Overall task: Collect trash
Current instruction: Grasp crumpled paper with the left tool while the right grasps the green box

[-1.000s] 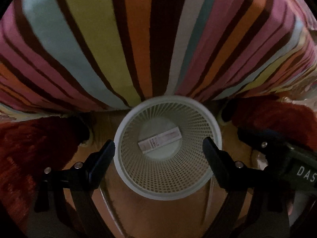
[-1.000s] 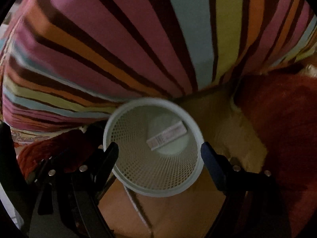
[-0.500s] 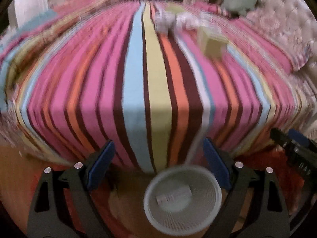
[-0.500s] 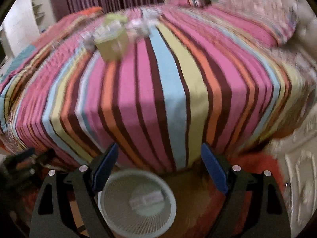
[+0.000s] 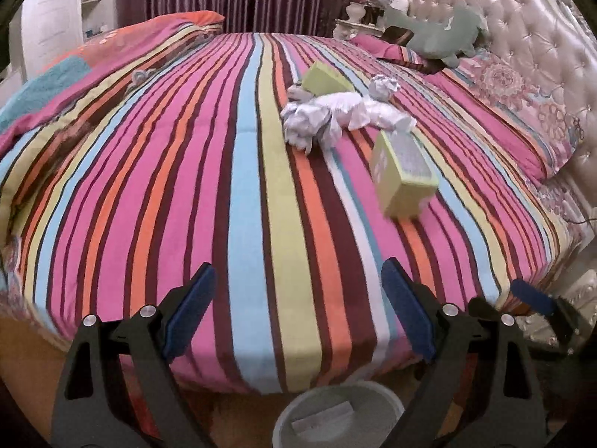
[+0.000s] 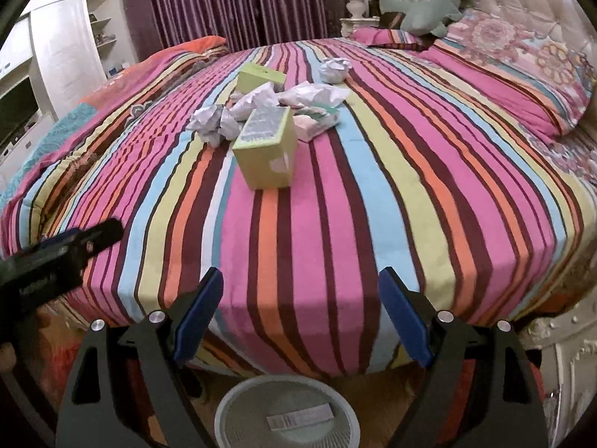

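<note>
Left tool [image 5: 296, 311] and right tool [image 6: 300, 313]: jaws spread wide, holding nothing, above the bed [image 6: 335, 194] edge and mesh wastebasket [image 6: 287, 410].

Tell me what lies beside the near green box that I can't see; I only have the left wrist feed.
Observer: A pink-and-green soft packet lies right beside the near green box, on its right in the right wrist view.
Operator: Report the right gripper.
Observer: The right gripper is open and empty, over the edge of the striped bedspread.
Operator: Check the basket.
Observer: The white mesh basket stands on the floor below it, holding only one printed paper strip.
</note>
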Tool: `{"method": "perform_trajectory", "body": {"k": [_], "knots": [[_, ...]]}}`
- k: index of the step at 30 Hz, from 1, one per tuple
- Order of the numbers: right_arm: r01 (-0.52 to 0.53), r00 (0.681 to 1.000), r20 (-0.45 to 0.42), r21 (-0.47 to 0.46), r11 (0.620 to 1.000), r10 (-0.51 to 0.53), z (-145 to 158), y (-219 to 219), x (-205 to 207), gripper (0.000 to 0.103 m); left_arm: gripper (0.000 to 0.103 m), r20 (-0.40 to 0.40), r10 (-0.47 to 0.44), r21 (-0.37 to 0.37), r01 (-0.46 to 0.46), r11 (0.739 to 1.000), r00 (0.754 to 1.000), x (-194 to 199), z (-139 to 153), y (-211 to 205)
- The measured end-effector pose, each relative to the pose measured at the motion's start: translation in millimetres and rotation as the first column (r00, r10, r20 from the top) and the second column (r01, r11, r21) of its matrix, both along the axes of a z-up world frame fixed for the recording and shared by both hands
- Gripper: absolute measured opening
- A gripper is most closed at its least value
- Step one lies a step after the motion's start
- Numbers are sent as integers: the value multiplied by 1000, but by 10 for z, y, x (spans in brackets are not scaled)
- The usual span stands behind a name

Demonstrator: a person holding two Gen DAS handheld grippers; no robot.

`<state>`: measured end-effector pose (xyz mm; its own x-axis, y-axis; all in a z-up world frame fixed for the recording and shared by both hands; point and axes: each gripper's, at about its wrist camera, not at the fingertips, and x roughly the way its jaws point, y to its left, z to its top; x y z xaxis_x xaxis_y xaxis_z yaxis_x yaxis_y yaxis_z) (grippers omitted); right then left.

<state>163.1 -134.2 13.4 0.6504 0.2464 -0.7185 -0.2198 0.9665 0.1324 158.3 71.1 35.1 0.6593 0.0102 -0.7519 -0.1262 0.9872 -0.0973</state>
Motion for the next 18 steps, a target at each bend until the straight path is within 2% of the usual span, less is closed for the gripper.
{"method": "perform_trajectory", "body": {"k": [5,12,18], "knots": [[-33,999,-19,3,999,33,-41,151,225,81,87,7,-21,-16,21,1000,1000,420,86,50],[-75,997,-18,-40,996,75,-86,454,529,81,87,14,-49,-55,50,997,999,1104,132,127],[-70,997,-29,-60,996,68,-115,573,812,81,87,-25,-48,-93,46,995,999,1627,18,183]]}}
